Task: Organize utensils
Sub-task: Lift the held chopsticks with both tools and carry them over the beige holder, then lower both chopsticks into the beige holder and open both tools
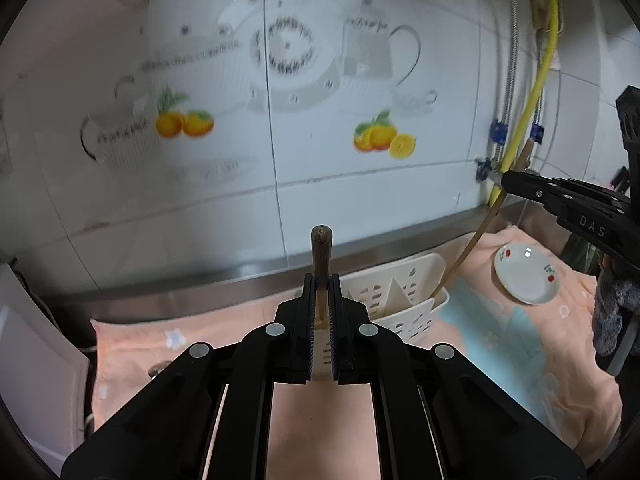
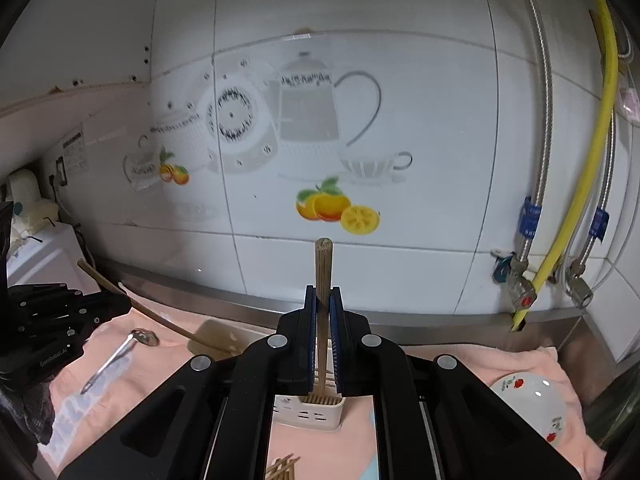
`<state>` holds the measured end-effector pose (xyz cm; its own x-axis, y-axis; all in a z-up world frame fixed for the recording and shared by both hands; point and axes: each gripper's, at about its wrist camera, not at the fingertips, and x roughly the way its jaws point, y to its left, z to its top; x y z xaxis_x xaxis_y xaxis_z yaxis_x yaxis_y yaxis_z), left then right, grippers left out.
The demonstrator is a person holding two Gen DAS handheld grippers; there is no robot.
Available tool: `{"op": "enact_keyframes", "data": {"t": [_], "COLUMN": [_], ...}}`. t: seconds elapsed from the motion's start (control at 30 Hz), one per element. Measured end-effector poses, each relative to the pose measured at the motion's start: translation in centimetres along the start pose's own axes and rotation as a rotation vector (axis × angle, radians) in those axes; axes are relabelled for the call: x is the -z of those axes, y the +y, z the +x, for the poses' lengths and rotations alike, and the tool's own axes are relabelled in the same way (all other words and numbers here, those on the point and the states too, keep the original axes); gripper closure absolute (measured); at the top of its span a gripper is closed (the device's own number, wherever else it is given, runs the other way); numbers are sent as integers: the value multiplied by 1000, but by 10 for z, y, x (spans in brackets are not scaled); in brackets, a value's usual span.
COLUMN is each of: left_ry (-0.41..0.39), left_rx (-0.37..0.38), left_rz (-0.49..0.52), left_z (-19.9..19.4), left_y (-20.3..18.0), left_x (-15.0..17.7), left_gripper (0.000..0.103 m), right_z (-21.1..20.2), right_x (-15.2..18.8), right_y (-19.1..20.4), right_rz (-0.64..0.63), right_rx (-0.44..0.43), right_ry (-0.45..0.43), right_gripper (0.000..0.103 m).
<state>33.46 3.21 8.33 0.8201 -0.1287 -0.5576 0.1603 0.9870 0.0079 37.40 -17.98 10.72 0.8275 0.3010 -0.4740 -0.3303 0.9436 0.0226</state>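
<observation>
Mid-task, loading step. My right gripper (image 2: 323, 336) is clamped on a bundle of chopsticks (image 2: 322, 276), held upright at frame centre, lower ends already inside the white utensil caddy (image 2: 308, 414) at bottom centre of the right wrist view.

My left gripper (image 1: 321, 320) is clamped on a wooden spatula (image 2: 168, 322); its handle rises at centre of the left wrist view, and its blade shows lower left of centre in the right wrist view, near the pink cloth (image 2: 500, 360).

More loose chopsticks (image 2: 282, 468) lie at bottom edge, a slotted metal spoon (image 2: 120, 354) at lower left, a small dish (image 2: 532, 408) at lower right.

Judgement: next I part the right jaws so the bundle settles, then carry the spatula across to a free caddy compartment. Which compartment is free, I cannot tell.
</observation>
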Motion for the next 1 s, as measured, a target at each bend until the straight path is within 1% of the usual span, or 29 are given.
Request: {"op": "enact_keyframes", "data": {"t": [0.17,0.37,0.57,0.63,0.73,0.83,0.93,1.0], "left_ry": [42,77,82,77,72,56,36,14], "left_rx": [10,15,16,7,2,2,3,2], "left_rz": [-20,-31,-48,-50,-58,-62,-67,-68], "left_z": [18,31,33,32,29,22,8,-6], "left_y": [5,8,11,11,12,12,13,13], "left_x": [10,20,21,20,18,16,15,16], "left_gripper": [98,98,97,95,95,95,95,91], "right_z": [20,32,37,36,32,22,6,-8], "right_x": [15,26,32,31,29,26,23,23], "right_y": [-1,-1,-2,-3,-5,-7,-10,-10], "right_rz": [4,6,9,13,13,21,29,25], "right_rx": [2,1,6,5,10,16,28,27], "right_ry": [45,77,93,87,78,55,29,13], "right_gripper": [97,96,96,95,95,86,81,77]}}
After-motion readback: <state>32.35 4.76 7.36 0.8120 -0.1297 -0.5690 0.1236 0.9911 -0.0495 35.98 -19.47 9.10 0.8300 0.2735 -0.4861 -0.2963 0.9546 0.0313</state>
